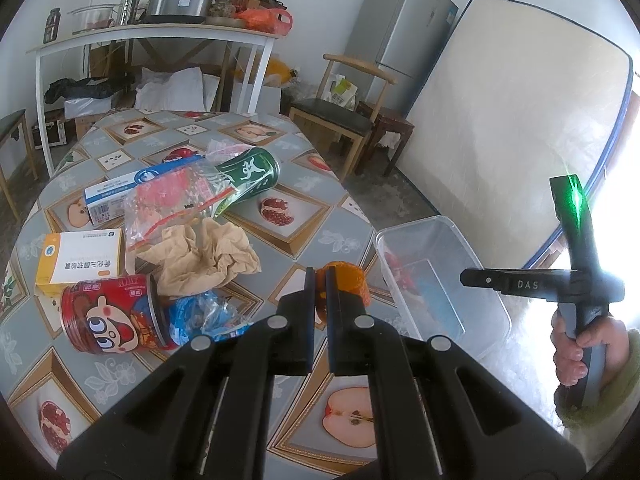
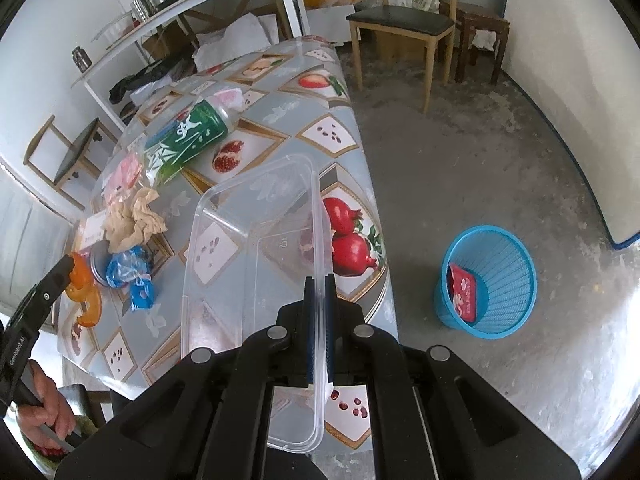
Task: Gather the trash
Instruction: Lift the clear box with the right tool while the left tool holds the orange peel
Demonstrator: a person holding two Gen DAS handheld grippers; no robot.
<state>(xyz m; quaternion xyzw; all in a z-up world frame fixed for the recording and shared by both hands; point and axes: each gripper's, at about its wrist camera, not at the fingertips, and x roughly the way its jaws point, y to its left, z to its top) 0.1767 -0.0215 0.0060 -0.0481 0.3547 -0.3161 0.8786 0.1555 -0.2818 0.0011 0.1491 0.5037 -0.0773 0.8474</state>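
Orange peel (image 1: pixel 344 280), half hidden by pads (image 1: pixel 308 320)

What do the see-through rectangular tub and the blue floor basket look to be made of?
Clear rectangular tub: thin glossy transparent plastic, since the tablecloth pattern shows through it. Blue round wastebasket: moulded plastic with slotted lattice walls and a smooth, slightly shiny rim; probably rigid.

Both tools (image 1: pixel 320 276) (image 2: pixel 319 284) clamped tight
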